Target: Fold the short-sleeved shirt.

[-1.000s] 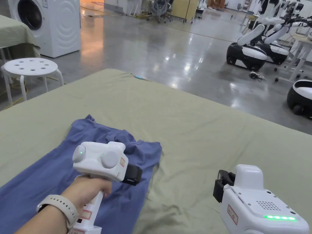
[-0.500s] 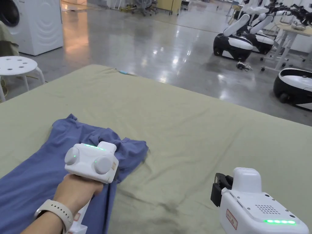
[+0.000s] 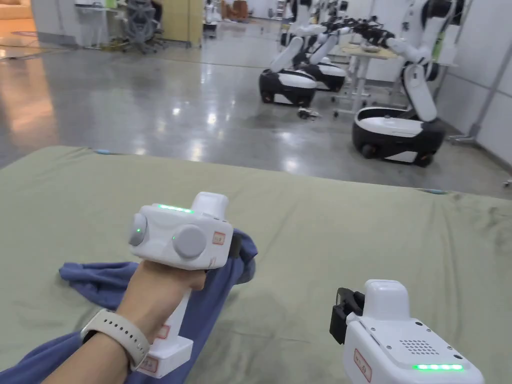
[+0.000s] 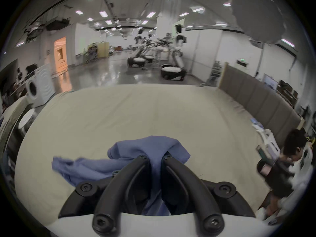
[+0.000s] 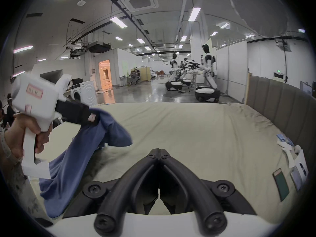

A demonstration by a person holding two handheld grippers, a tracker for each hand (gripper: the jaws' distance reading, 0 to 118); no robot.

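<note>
Shirt (image 4: 145, 148), soft blue cloth, bunches between left gripper (image 4: 155, 157) jaws.

left tool (image 4: 155, 160): raised, jaws clamped | right tool (image 5: 159, 152): low, jaws closed, empty

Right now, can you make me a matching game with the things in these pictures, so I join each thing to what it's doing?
Things:
1. blue shirt
2. left gripper
3. right gripper
4. green sheet

States:
A. shut with nothing between its jaws
B. spread flat over the table
C. pinched and lifted at one end
D. shut on cloth

Right pairs: 1-C, 2-D, 3-A, 4-B
</note>
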